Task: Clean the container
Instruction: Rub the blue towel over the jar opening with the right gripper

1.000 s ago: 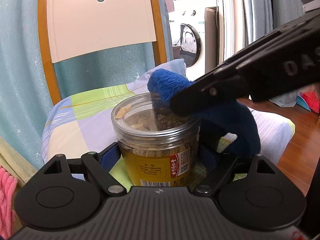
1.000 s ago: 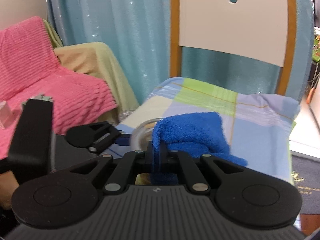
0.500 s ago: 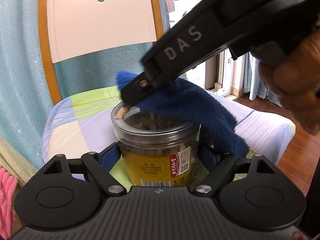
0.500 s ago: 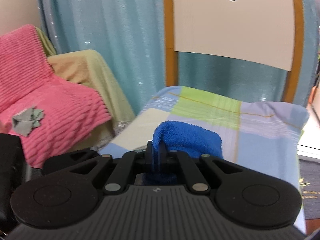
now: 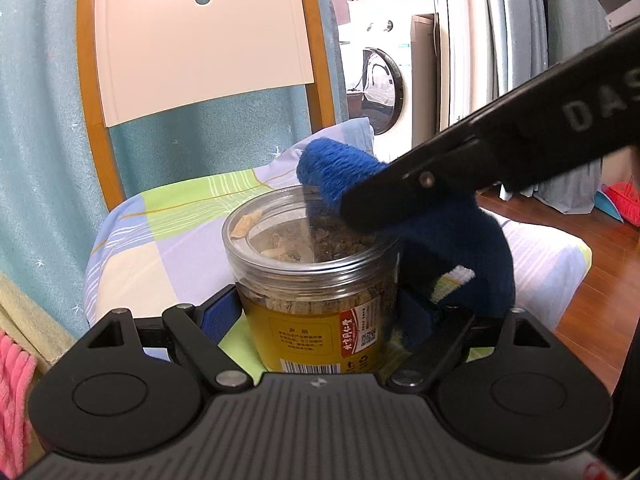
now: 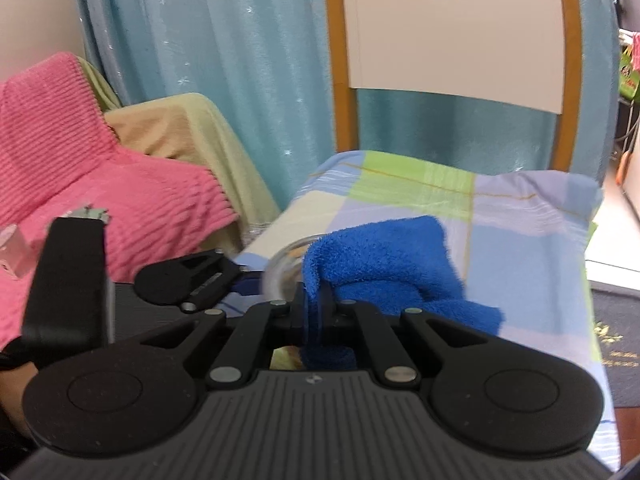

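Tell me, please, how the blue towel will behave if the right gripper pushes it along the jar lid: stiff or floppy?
Probably floppy: the blue towel droops past the right gripper and down beside the clear plastic jar. Its looped pile should drag, not slide, on the lid. It looks light, so the jar, clamped by the left gripper, likely stays put.

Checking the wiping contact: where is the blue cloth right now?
In the left wrist view the blue cloth sits right of centre, pinched by the right gripper and draped over the jar lid's far right edge.

right gripper (image 5: 460,184): "DAS" on arm | jar (image 5: 316,280): label txt illegible, barcode + QR
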The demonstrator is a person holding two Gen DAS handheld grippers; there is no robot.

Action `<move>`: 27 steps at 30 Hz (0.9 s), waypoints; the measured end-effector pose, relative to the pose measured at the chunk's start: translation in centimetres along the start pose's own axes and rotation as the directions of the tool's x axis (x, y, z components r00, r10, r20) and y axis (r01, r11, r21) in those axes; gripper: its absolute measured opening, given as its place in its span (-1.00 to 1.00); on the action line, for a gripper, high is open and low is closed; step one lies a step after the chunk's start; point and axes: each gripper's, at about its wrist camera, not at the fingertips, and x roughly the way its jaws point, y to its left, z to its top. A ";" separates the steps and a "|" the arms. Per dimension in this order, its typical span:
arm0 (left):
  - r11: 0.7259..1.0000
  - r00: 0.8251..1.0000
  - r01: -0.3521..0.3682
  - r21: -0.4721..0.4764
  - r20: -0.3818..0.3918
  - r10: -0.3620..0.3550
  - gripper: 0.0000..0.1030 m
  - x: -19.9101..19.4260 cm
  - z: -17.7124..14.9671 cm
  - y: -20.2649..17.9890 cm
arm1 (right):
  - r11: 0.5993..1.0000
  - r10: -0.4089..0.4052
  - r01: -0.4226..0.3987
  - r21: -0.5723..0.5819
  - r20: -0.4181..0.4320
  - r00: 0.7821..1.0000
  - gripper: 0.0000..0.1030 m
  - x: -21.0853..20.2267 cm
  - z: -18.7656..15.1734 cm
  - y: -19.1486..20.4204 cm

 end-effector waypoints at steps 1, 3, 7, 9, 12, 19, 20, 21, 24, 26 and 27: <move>1.000 1.000 -0.001 0.000 0.000 0.001 0.63 -0.1 0.0 -0.2 | 1.000 0.007 -0.007 -0.001 -0.001 1.000 -0.95 0.3 0.2 0.2; 1.000 1.000 -0.002 0.000 0.000 0.002 0.63 -0.4 0.1 -1.6 | 1.000 0.023 -0.023 0.002 -0.002 1.000 -0.95 1.0 0.6 0.4; 1.000 1.000 -0.002 0.000 0.001 0.002 0.62 -0.8 -0.4 -2.7 | 0.999 0.040 -0.039 -0.011 0.012 0.999 -0.96 2.6 1.5 0.1; 1.000 1.000 -0.004 -0.002 0.002 0.004 0.62 -1.1 -0.5 -3.2 | 1.000 0.030 -0.029 -0.010 0.020 0.999 -0.97 3.2 2.0 -0.5; 1.000 1.000 -0.010 -0.006 0.002 0.010 0.62 -1.6 -0.6 -4.0 | 1.000 -0.015 0.015 -0.006 0.027 1.000 -0.98 3.4 2.2 -1.5; 1.000 1.000 -0.011 0.000 0.001 0.011 0.62 -1.8 -0.8 -4.3 | 0.997 -0.072 0.072 0.007 0.023 0.997 -0.97 1.1 0.8 -2.5; 1.000 1.000 -0.011 0.001 0.002 0.011 0.62 -1.8 -0.8 -4.3 | 0.997 -0.071 0.071 0.010 0.021 0.997 -0.97 0.7 0.6 -2.3; 1.000 1.000 -0.008 0.004 0.002 0.008 0.62 -1.9 -0.9 -4.2 | 0.998 -0.068 0.067 0.013 0.020 0.998 -0.96 0.4 0.3 -2.1; 1.000 1.000 -0.007 0.006 0.002 0.007 0.62 -2.0 -1.0 -4.2 | 0.999 -0.036 0.035 0.025 0.019 0.999 -0.95 -0.1 -0.2 -1.1; 1.000 1.000 -0.009 0.006 0.001 0.009 0.63 -2.0 -0.9 -4.2 | 1.000 -0.012 0.012 0.028 0.019 1.000 -0.95 -0.3 -0.5 -0.3; 1.000 1.000 -0.010 0.006 0.000 0.010 0.63 -1.9 -0.9 -4.2 | 1.000 -0.005 0.004 0.020 0.019 1.000 -0.95 -0.1 -0.4 0.2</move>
